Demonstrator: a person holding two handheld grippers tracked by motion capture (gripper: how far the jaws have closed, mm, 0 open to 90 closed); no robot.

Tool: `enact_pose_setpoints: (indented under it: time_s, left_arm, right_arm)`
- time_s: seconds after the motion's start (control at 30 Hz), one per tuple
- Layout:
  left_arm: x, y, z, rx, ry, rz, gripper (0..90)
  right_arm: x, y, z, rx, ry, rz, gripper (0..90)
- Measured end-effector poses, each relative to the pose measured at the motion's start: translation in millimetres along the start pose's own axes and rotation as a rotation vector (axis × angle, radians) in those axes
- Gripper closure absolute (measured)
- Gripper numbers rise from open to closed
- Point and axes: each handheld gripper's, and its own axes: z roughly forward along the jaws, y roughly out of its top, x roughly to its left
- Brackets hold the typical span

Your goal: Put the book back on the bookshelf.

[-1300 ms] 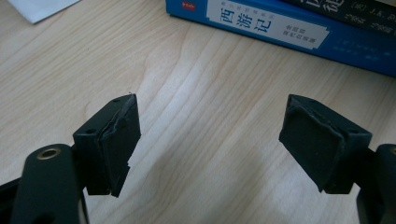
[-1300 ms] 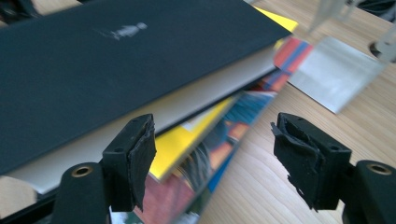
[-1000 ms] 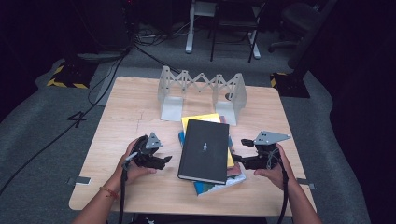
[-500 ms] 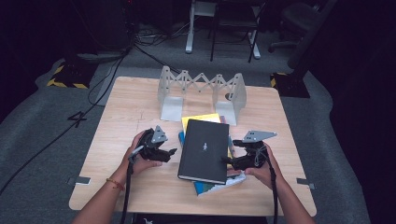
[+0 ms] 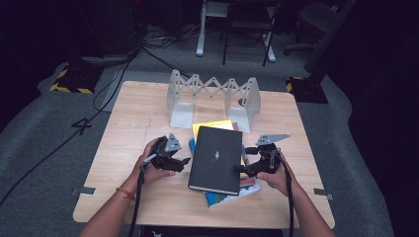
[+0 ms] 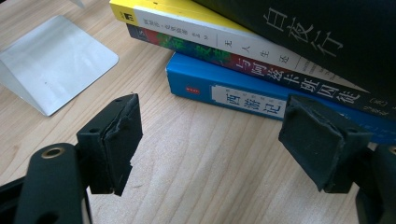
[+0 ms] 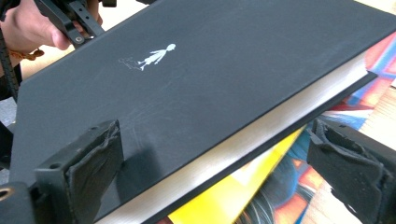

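A stack of books lies mid-table with a black hardcover [image 5: 216,159] on top, marked with a small white figure [image 7: 156,54]. My left gripper [image 5: 184,161] is open beside the stack's left side. It faces the spines of a yellow book [image 6: 187,21], a dark green-patterned book [image 6: 210,53] and a blue book [image 6: 224,93], with only bare wood between its pads [image 6: 116,140]. My right gripper [image 5: 238,169] is at the black book's right edge. Its jaws have just been opening, and the book's white page edge [image 7: 261,135] lies between them untouched.
A folding metal book rack [image 5: 212,96] stands at the back of the wooden table [image 5: 128,113], and its flat base plate [image 6: 51,60] lies near my left gripper. Colourful book covers [image 7: 289,182] stick out under the black book. Cables trail from both grippers.
My right gripper has moved left and slightly down to the black book's edge. My left gripper has edged a little toward the stack.
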Motion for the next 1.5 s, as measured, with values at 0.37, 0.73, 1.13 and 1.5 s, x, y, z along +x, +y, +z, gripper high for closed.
enact_pose_setpoints:
  time_s: [0.37,0.73,1.13,1.5]
  left_arm:
    - [1.0,0.3,-0.2,-0.006,0.003,-0.01,21.1]
    - [0.6,8.4,12.7,-0.011,0.003,-0.007,23.1]
    - [4.2,5.1,12.4,-0.01,-0.021,0.013,45.9]
    - [25.7,3.7,18.2,-0.032,0.003,-0.06,54.2]
  right_arm:
    - [10.4,3.3,11.8,0.015,0.055,-0.026,1.4]
    - [12.0,16.1,20.3,0.042,0.024,-0.055,0.5]
    - [5.6,35.2,39.4,0.05,0.012,-0.042,0.8]
    - [-4.6,48.5,52.4,0.044,0.03,-0.054,0.9]
